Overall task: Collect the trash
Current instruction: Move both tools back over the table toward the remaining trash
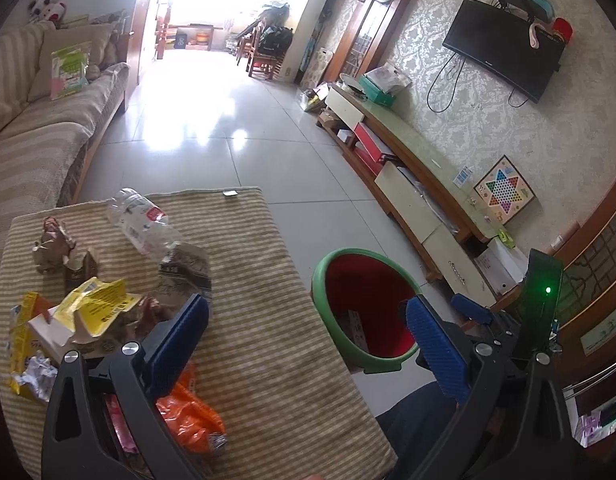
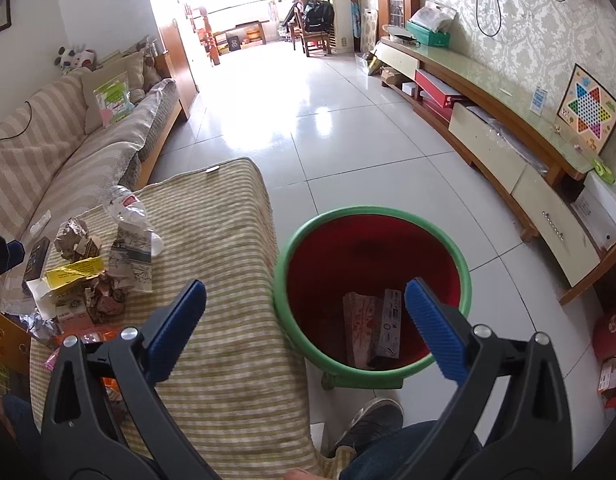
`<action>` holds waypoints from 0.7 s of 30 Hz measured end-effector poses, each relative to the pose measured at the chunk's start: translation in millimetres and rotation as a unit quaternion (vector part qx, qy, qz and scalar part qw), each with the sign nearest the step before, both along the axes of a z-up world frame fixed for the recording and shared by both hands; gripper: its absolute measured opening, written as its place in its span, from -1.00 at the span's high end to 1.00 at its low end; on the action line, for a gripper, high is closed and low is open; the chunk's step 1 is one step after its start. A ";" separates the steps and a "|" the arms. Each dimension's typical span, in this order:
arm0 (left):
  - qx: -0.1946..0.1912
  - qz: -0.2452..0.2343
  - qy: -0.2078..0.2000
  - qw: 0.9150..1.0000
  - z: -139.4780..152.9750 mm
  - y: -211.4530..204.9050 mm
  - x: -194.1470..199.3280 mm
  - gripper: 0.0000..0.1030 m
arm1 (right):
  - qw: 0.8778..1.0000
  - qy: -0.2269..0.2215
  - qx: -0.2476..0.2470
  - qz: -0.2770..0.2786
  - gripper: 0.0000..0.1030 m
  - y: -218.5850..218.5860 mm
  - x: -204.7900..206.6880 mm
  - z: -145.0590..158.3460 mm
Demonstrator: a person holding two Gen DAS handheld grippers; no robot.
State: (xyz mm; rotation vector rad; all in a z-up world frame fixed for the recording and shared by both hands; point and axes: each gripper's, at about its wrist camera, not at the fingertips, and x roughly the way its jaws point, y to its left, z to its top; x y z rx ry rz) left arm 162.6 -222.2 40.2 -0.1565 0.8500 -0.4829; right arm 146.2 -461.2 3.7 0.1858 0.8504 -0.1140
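the striped beige table cloth (image 2: pixel 228 248) carries the litter, beside the green-rimmed red bin (image 2: pixel 371 372) (two flat cartons already inside). both the left gripper (image 1: pixel 306 336) and right gripper (image 2: pixel 306 320) gape empty; best to pinch the clear crushed plastic bottle (image 1: pixel 142 222) mid-body, then the yellow torn carton (image 1: pixel 94 308).
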 end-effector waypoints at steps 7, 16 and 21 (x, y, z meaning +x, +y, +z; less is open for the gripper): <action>-0.008 0.067 -0.010 0.998 1.3 73.6 -25.2 -0.84 | 0.999 -0.002 0.006 0.032 -0.91 52.7 3.5 15.6; -0.004 0.140 0.011 0.990 -19.4 172.2 -45.8 -0.85 | 0.991 -0.058 0.041 0.111 -0.91 123.3 0.2 26.3; 0.005 0.164 0.018 0.986 -34.3 210.1 -50.2 -0.84 | 0.986 -0.019 0.006 0.168 -0.91 170.5 2.3 18.2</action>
